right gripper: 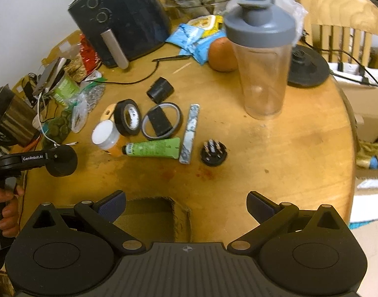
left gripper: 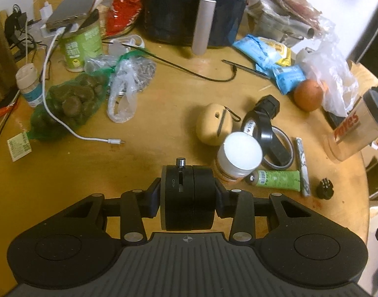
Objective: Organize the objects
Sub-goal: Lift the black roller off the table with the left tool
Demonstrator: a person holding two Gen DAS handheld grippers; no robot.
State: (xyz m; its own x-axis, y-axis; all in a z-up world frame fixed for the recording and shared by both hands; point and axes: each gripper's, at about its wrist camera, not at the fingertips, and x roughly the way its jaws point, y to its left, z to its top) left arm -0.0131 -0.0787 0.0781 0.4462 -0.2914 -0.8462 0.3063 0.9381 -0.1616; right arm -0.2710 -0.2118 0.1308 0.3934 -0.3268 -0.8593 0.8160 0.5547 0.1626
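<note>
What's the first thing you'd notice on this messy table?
The left tool is clamped on a round black device with a small metal switch, up close. Behind it, a big black air fryer with a silver handle stands at the back of the round wooden table.

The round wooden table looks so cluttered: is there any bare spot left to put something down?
Yes. The round wooden table is bare right of the black pronged plug, below the clear shaker bottle with grey lid. Another patch lies below the white charging cable. The green tube and black tape roll sit in a crowded cluster.
</note>
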